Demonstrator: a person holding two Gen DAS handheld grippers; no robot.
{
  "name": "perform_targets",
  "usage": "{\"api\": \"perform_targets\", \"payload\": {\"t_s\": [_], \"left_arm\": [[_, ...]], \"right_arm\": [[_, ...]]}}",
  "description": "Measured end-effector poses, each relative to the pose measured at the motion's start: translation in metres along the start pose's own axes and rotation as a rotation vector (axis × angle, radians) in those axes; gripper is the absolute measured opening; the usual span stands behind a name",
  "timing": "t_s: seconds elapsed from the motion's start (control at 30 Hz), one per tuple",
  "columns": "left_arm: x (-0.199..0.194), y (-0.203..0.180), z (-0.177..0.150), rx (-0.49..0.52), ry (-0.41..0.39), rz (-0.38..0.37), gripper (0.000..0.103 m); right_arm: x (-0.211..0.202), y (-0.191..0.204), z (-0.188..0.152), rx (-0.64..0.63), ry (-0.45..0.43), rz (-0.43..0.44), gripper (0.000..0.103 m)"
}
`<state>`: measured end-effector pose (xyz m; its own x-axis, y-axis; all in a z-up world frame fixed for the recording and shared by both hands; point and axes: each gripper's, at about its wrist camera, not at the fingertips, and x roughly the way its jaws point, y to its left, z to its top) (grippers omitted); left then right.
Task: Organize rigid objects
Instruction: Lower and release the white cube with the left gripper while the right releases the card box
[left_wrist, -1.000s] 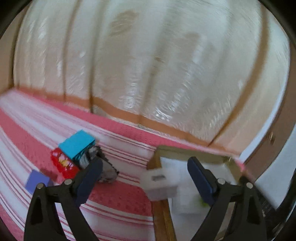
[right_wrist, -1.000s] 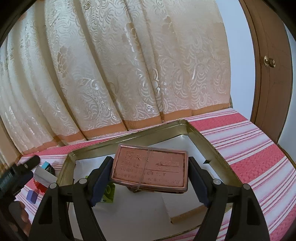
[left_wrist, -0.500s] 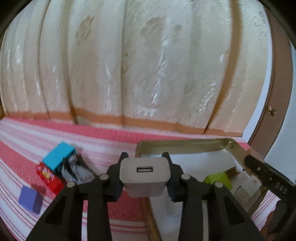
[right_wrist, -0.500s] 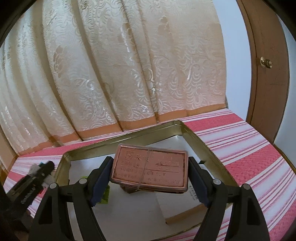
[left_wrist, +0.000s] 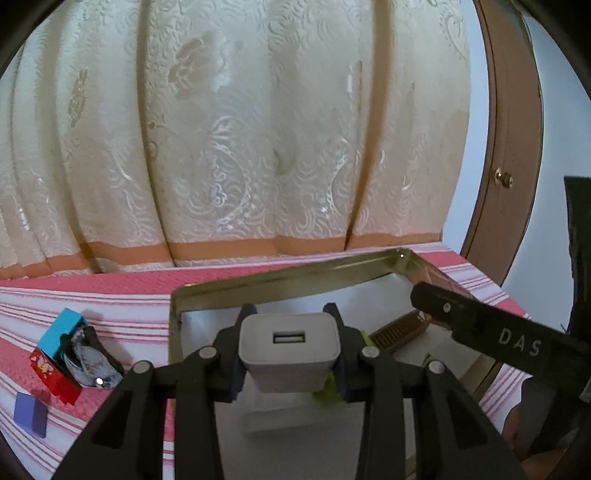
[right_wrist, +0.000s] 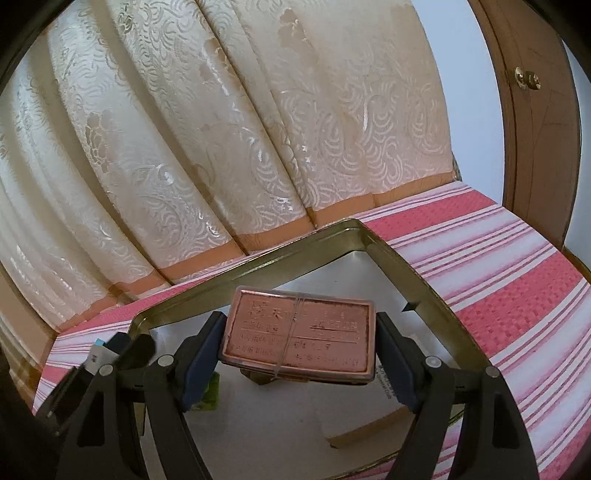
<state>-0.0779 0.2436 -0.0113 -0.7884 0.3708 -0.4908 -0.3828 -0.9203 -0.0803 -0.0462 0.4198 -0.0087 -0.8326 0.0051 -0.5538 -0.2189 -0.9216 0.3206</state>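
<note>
Left tool (left_wrist: 290, 350) clamped on white USB charger (left_wrist: 289, 347), held above near-left part of gold tin tray (left_wrist: 280, 280); right tool (right_wrist: 299, 354) clamped on copper-coloured flat box (right_wrist: 299, 338), held over tray's white floor; on striped cloth left of tray, blue box (left_wrist: 61, 330), red box (left_wrist: 55, 376), purple block (left_wrist: 31, 413).

- Left wrist view: sits close behind the left gripper (left_wrist: 290, 350), looks forward and slightly down over the tin (left_wrist: 295, 280) toward the curtain (left_wrist: 258, 147).
- Right wrist view: close behind the right gripper (right_wrist: 299, 354), tilted down, faces the same curtain (right_wrist: 221, 129) from the tin's (right_wrist: 406, 258) other side.
- Shared: tin, curtain, striped cloth (left_wrist: 122, 295) (right_wrist: 498, 258), door (left_wrist: 509, 147) (right_wrist: 532, 110).
- Each view catches the other gripper at its edge.
</note>
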Motion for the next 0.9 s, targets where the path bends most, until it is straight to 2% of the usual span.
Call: {"api": "perform_targets", "payload": {"t_s": [0.1, 0.13, 0.17, 0.2, 0.23, 0.27, 0.33, 0.4, 0.43, 0.57, 0.7, 0.9], "left_arm": [[0.003, -0.001, 0.000, -0.006, 0.017, 0.016, 0.037], [0.001, -0.001, -0.001, -0.009, 0.018, 0.020, 0.042], [0.001, -0.001, -0.002, -0.010, 0.019, 0.022, 0.058], [0.000, 0.000, -0.002, -0.016, 0.017, 0.030, 0.069], [-0.003, 0.001, -0.002, -0.023, 0.007, 0.039, 0.089], [-0.009, 0.003, -0.001, -0.034, -0.018, 0.049, 0.103], [-0.025, 0.007, 0.005, -0.042, -0.074, 0.063, 0.103], [-0.036, 0.010, 0.011, -0.043, -0.107, 0.075, 0.103], [-0.042, 0.013, 0.013, -0.049, -0.132, 0.090, 0.103], [-0.058, 0.029, 0.016, -0.082, -0.181, 0.158, 0.103], [-0.068, 0.041, 0.011, -0.106, -0.201, 0.213, 0.103], [-0.073, 0.051, -0.003, -0.087, -0.188, 0.267, 0.103]], "right_arm": [[0.004, 0.000, 0.000, 0.004, 0.019, 0.014, 0.081], [0.005, 0.000, -0.001, 0.005, 0.028, 0.025, 0.081], [0.008, 0.000, -0.001, 0.009, 0.041, 0.048, 0.081], [0.011, 0.000, -0.001, 0.022, 0.062, 0.089, 0.081], [0.013, -0.001, -0.001, 0.039, 0.078, 0.119, 0.081], [0.013, -0.003, 0.000, 0.059, 0.089, 0.151, 0.082], [0.003, -0.012, 0.006, 0.118, 0.058, 0.223, 0.084], [-0.016, -0.025, 0.012, 0.164, -0.041, 0.247, 0.097], [-0.029, -0.033, 0.014, 0.190, -0.109, 0.239, 0.098], [-0.052, -0.051, 0.014, 0.255, -0.247, 0.140, 0.098], [-0.051, -0.054, 0.012, 0.273, -0.267, 0.071, 0.098], [-0.065, -0.047, 0.009, 0.205, -0.354, -0.081, 0.098]]}}
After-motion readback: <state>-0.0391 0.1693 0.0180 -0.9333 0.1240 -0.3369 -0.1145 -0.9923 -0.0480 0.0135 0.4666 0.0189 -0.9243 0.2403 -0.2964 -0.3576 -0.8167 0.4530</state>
